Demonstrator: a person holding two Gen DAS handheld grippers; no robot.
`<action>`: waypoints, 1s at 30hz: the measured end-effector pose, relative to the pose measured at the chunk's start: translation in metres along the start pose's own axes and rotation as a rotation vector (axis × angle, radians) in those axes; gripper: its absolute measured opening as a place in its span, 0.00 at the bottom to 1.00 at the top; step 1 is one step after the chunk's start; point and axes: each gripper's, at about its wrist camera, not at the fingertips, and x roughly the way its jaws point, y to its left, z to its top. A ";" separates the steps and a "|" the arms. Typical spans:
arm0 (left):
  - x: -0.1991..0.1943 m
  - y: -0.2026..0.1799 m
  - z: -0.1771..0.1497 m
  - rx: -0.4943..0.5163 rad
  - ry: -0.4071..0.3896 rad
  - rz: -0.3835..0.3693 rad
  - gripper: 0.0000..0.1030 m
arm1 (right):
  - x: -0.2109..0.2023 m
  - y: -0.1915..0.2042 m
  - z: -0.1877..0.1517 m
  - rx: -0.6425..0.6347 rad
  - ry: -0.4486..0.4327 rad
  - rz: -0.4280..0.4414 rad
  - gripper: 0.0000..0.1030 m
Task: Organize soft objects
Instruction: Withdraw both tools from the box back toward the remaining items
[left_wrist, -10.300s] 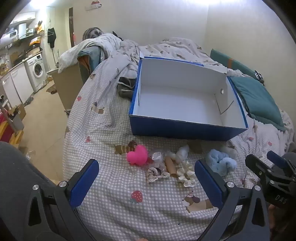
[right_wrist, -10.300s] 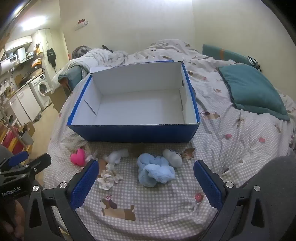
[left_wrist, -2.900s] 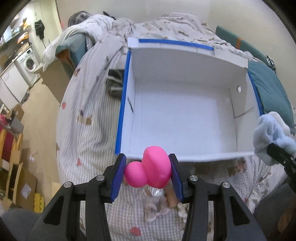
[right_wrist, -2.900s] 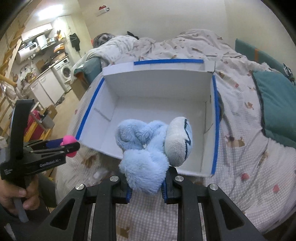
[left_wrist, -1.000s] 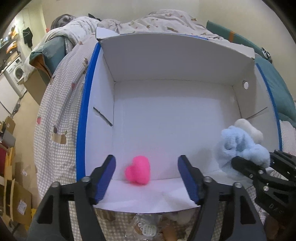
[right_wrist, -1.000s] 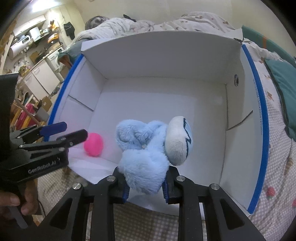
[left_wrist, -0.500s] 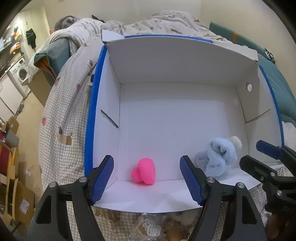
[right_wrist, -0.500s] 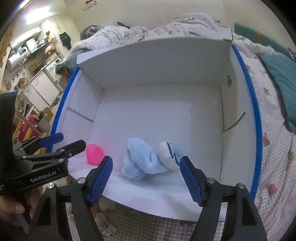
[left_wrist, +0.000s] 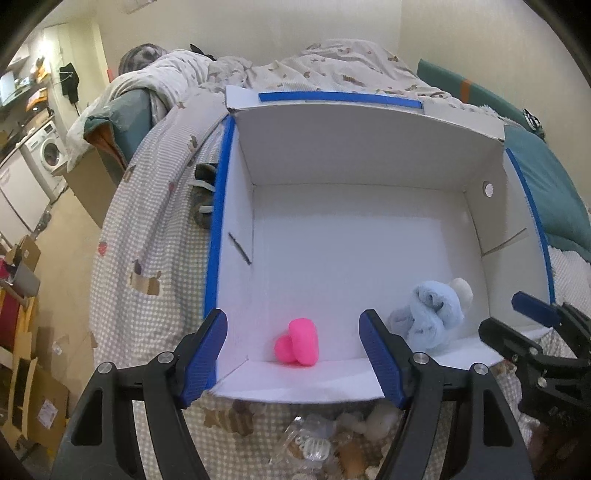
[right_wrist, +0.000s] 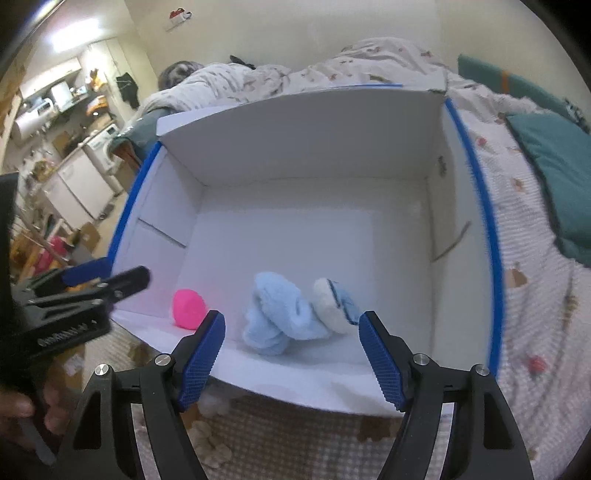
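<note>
Both grippers — left gripper (left_wrist: 293, 354) and right gripper (right_wrist: 291, 356) — hang open and empty above the box (left_wrist: 362, 122) (pink toy (left_wrist: 298, 347), blue plush (left_wrist: 430, 317) rest inside, near wall).

1. One open white box with blue edges (left_wrist: 369, 158) on the bed.
2. Two soft toys inside, near wall: one pink (left_wrist: 298, 342), one pale blue (left_wrist: 428, 317).
3. Two pairs of tongs: left (left_wrist: 293, 356), right (right_wrist: 291, 354), both open and empty.

A pink plush (left_wrist: 297, 342) lies by the box's (left_wrist: 369, 155) near wall, left of a crumpled pale-blue plush (left_wrist: 430, 314) with a white end, apart.
</note>
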 end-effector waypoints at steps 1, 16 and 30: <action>-0.004 0.002 -0.001 -0.002 -0.004 -0.003 0.69 | -0.001 0.000 -0.001 -0.005 0.005 -0.017 0.77; -0.046 0.026 -0.036 -0.063 -0.041 0.030 0.69 | -0.022 0.008 -0.014 -0.031 0.023 -0.039 0.77; -0.052 0.030 -0.074 -0.096 0.024 0.050 0.69 | -0.049 0.028 -0.058 -0.016 0.041 -0.010 0.77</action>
